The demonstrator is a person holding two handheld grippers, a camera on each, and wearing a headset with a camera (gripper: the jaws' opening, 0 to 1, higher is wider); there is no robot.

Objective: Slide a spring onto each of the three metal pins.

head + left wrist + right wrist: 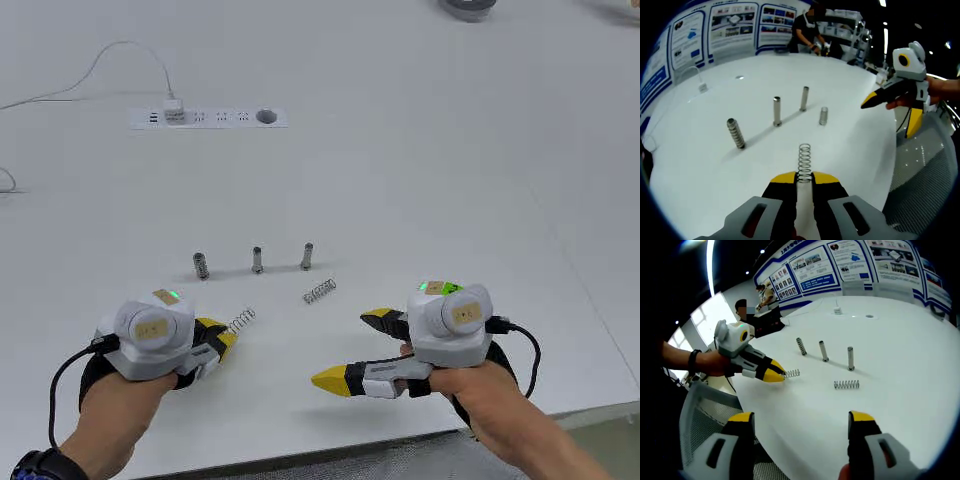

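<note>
3 metal pins stood in a row on the white surface (420, 180). Taking the middle pin (257, 259) as the mark, the pin to its left (201, 265) already wore a spring, while the pin to its right (307, 255) and the middle pin itself were bare. The left claw (803, 177), nearer the person than the middle pin and to its left, was closed on 1 end of a held spring (804, 157), most of whose coils stuck out free beyond the tips. A loose spring (320, 291) lay flat on the person's side of the middle pin, off to its right. The right claw (802, 417) hung farther right, jaws wide apart and empty. The likely trouble was the thin grip: pinched at 1 end only, the held spring could sag, twist or pop out if its free end met the pin's top off-centre. A sideways push might also tip the pin, and a low sweep could send the loose spring rolling.
</note>
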